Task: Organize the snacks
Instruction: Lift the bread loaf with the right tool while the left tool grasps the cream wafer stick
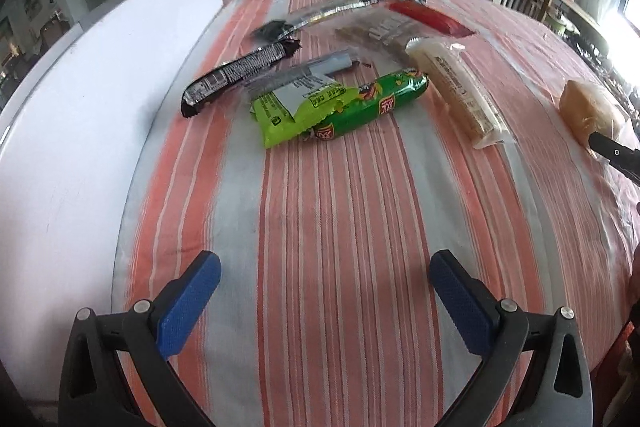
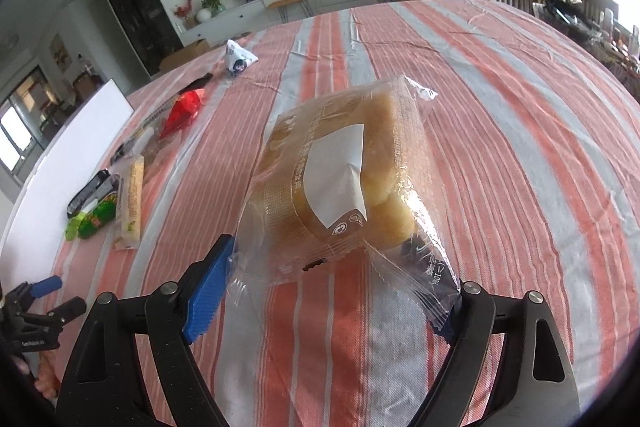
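Snacks partly grouped: green packet [image 1: 340, 107], black bar [image 1: 236, 75] and pale wafer pack [image 1: 452, 87] lie together far-left on the bench [image 1: 340, 227]. Right gripper [image 2: 332, 291] pinches the bagged bread [image 2: 336, 179], apparently clear of the cloth and apart from the group; left gripper [image 1: 324, 299] spread, empty. Judged roughly midway.

Snack packets [image 1: 340, 103] lie clustered on the tablecloth [image 1: 340, 227], right of the board [image 1: 100, 99].

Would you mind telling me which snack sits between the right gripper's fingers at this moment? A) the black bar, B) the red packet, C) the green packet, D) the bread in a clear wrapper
D: in the right wrist view the bread in a clear wrapper sits between the blue pads of the right gripper, while the green packet lies on the striped tablecloth.
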`<state>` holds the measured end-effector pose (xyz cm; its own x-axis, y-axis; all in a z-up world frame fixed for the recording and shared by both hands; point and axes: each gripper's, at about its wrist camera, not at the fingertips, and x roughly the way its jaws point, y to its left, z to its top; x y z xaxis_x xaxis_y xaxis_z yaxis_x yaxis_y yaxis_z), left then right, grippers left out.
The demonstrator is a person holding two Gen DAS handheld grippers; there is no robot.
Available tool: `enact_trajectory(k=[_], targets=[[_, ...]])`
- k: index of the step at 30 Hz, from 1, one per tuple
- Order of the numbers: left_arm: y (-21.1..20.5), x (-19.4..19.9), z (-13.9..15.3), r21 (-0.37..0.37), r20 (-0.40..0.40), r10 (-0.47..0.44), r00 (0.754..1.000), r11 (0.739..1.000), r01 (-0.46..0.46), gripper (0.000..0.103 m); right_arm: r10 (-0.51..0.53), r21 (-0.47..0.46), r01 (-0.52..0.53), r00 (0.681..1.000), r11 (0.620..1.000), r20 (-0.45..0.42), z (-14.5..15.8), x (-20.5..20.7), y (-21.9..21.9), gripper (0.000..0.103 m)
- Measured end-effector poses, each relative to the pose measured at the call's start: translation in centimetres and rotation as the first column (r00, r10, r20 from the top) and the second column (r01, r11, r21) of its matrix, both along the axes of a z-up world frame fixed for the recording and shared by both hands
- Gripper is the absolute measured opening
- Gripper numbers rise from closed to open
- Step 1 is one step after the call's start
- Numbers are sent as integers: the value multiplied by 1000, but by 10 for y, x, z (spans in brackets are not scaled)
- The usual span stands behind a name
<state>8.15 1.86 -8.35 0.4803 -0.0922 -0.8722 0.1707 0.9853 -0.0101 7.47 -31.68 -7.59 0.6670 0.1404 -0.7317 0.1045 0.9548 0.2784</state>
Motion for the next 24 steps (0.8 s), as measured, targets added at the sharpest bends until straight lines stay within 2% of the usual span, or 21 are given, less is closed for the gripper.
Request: enact_trajectory(k=[2,4,9,12,15,18,24], targets=[[-3,9,1,9,-59,-12,998,1000,13,103,3,8,-3,1000,1000,4,0,0,-2,86],[-10,16,5,-14,-102,-70,992,998,69,102,3,17,-3,1000,1000,6,0,-1,-3,86],[-35,28,33,-163,-104,-167,980,975,149,102,3,16,-3,1000,1000,6,0,-1,-3,86],[-52,49,48,-204,-86,-163,983,968,143,102,3,16,-3,1000,1000,6,0,-1,-4,86],[-59,77,49,-234,-97,-112,989,968,87,102,3,24,-3,1000,1000,9,0,-1,-4,86],[-70,99,41,-224,-130,-63,990,974,32,99,4,32,-4,1000,999,11,0,-1,-4,86],[-108,124,24,-116,-126,-30,992,993,15,94,4,34,-5,1000,999,12,0,-1,-4,86]])
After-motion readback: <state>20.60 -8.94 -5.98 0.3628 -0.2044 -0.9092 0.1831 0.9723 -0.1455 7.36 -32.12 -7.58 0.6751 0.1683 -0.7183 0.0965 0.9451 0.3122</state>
